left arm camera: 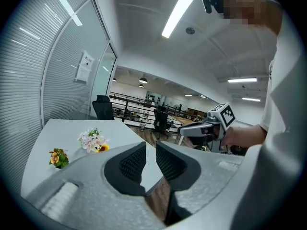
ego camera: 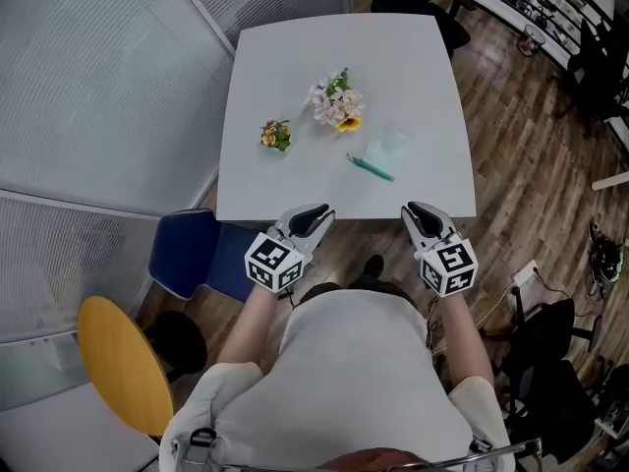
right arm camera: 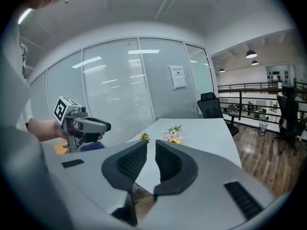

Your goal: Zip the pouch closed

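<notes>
Partitions (ego camera: 98,87) of glass with slatted blinds run along the left side of a white square table (ego camera: 295,57), and wooden floor (ego camera: 521,146) shows to the table's right. A yellow chair (ego camera: 123,362) and a blue chair (ego camera: 182,254) sit off the table's near left corner, the blue one closer to it. At the table's near edge the person holds both tools low and almost level. The left gripper (ego camera: 316,214) hangs over the near edge left of centre, and the right gripper (ego camera: 418,212) is over the same edge towards the right corner. The left gripper view shows that tool's ribbed pads (left arm camera: 132,162) a narrow gap apart, with only table edge and floor visible through the gap. In the right gripper view the right gripper's pads (right arm camera: 165,162) likewise stand slightly apart around nothing. On the table's middle, towards its far side, lies a bunch of pink and white flowers (ego camera: 336,104) with a yellow bloom. The pouch (ego camera: 385,148) lies flat on the table's right half, nearer the near edge than the flowers, well clear of both grippers. It is small, pale and translucent, so the white top shows through it. A teal zip strip (ego camera: 370,167) runs slantwise along its near left side; whether that zip is open or closed is too small to tell. A small orange posy (ego camera: 276,134) rests left of the flowers, towards the table's left edge.
</notes>
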Demonstrator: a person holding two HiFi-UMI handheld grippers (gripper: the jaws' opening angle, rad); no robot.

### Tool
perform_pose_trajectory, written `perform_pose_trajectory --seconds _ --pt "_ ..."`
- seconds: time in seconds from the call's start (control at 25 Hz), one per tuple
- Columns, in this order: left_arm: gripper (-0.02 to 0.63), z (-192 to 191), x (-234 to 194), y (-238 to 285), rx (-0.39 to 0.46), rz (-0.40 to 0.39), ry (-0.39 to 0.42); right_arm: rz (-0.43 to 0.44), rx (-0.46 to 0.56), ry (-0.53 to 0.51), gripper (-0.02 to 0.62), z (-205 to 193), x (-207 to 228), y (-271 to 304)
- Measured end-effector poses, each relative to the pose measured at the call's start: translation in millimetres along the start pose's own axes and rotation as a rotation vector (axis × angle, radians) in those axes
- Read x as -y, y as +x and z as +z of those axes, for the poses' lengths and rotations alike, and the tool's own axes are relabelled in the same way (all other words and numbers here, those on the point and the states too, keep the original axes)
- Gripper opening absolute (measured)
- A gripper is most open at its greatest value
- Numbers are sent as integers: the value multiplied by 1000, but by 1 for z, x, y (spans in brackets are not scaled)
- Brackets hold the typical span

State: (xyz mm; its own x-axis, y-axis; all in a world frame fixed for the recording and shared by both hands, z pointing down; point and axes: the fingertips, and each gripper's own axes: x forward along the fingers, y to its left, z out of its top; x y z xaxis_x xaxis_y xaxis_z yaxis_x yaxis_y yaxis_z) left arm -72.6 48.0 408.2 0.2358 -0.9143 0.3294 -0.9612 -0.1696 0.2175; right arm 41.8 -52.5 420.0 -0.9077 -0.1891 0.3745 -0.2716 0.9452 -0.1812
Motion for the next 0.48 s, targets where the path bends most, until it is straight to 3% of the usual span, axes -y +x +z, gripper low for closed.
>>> perform_pose_trajectory --seconds 0.24,0.48 --pt "72 -5 -16 33 -59 48 35 41 -26 -1 55 -2 29 20" --pt "72 -11 -41 47 -77 32 -11 33 -58 24 55 -11 38 42"
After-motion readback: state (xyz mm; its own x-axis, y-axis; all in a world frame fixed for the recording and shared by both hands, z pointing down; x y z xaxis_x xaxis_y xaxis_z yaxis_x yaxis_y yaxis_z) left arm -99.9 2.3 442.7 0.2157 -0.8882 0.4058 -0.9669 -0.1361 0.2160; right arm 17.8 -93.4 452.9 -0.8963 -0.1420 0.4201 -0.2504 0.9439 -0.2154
